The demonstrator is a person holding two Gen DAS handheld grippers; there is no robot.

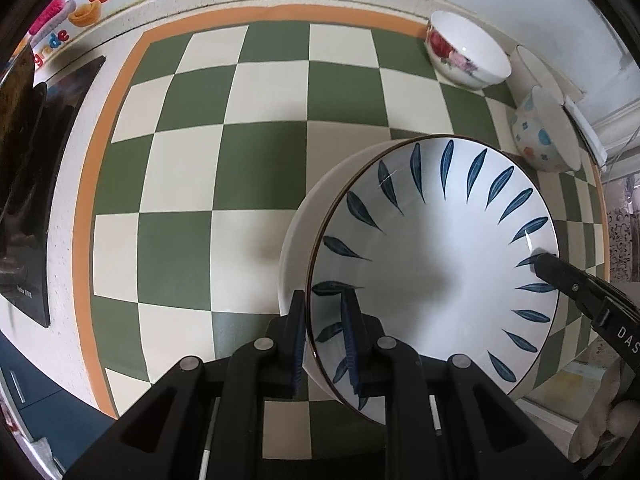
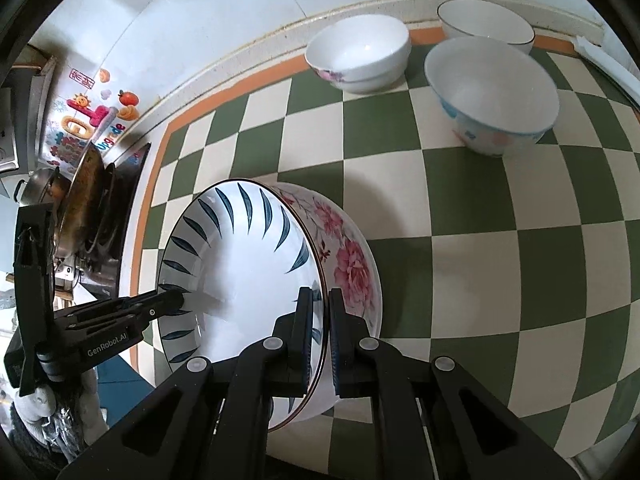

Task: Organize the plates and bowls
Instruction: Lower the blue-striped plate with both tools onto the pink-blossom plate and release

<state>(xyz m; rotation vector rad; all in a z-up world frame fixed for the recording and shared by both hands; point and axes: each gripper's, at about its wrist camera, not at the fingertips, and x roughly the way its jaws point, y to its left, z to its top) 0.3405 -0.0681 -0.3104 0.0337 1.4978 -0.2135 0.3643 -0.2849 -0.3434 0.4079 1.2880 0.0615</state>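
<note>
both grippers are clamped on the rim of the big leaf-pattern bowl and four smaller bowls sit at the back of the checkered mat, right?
Not four: the right wrist view shows three smaller bowls. Otherwise right: left gripper and right gripper clamp the leaf-pattern bowl's rim.

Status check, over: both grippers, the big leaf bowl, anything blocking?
Left gripper and right gripper both shut on leaf bowl rim, opposite sides. Bowl lifted above checkered mat. Three small bowls far corner, path open.
</note>
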